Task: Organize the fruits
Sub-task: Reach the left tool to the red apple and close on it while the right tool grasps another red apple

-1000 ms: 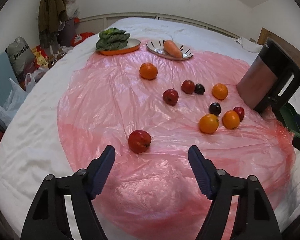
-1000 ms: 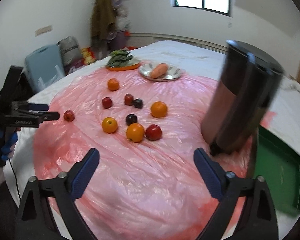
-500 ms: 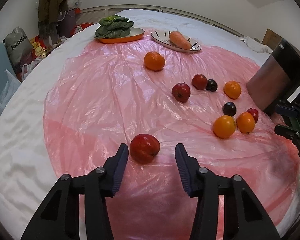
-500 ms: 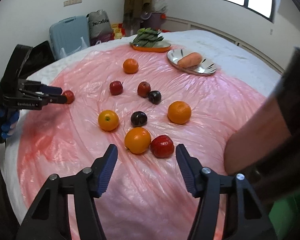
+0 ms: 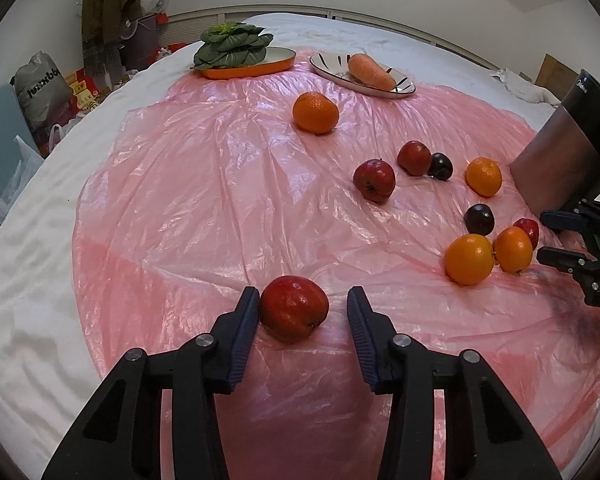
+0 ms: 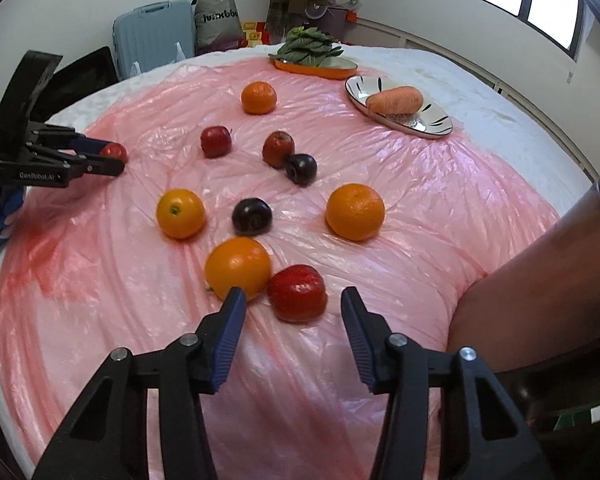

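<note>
A red apple [image 5: 293, 307] lies on the pink plastic sheet [image 5: 204, 200], between the open jaws of my left gripper [image 5: 302, 306]; its left finger touches the apple, the right stands apart. My right gripper [image 6: 291, 308] is open around a red fruit [image 6: 297, 297], with an orange [image 6: 238, 267] against its left fingertip. More oranges [image 6: 355, 211], red apples [image 6: 216, 141] and dark plums [image 6: 252, 216] are scattered across the sheet. The left gripper also shows in the right wrist view [image 6: 100, 158] around its apple [image 6: 115, 151].
An orange dish of leafy greens [image 5: 236, 54] and a silver plate [image 5: 398, 88] with a carrot [image 5: 370, 71] stand at the far side. A tall dark metal cylinder [image 5: 568, 152] stands at the right. A green tray corner [image 6: 572, 420] shows behind it. Bags and a suitcase [image 6: 152, 36] sit beyond the bed.
Both grippers have moved forward and narrowed. The left one now has the red apple between its fingers; the right one has come up around the red fruit.
</note>
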The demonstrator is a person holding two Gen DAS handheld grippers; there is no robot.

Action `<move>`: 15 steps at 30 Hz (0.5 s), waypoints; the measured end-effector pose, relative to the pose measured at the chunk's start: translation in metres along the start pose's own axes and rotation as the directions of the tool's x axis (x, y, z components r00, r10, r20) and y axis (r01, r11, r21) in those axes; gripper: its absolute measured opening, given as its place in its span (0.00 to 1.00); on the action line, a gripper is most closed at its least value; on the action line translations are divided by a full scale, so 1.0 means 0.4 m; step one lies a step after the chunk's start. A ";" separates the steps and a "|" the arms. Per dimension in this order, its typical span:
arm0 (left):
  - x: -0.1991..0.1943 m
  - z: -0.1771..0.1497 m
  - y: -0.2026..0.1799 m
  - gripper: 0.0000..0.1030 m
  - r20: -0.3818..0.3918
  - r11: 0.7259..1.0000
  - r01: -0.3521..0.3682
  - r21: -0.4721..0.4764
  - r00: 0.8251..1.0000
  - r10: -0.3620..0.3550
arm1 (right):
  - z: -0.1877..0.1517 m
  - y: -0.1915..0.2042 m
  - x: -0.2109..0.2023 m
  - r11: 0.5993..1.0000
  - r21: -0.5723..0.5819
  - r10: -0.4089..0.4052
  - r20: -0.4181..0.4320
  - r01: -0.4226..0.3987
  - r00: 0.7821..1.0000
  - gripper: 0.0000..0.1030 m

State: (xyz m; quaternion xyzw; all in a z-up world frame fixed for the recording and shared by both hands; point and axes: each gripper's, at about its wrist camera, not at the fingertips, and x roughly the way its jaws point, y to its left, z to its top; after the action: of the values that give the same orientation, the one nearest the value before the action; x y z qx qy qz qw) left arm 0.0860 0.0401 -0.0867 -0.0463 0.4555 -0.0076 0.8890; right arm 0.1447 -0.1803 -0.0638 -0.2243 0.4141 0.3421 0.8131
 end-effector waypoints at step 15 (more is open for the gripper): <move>0.012 -0.007 0.003 0.29 0.009 1.000 -0.011 -0.006 1.000 0.011 | 0.014 0.012 0.079 0.994 -0.109 -0.003 -0.055 -0.003 0.998 0.29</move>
State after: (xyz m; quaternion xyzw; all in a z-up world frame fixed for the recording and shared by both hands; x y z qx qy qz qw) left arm 0.0865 0.0409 -0.0922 -0.0466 0.4519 -0.0012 0.8908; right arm 0.1575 -0.1616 -0.0873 -0.2779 0.4169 0.3578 0.7880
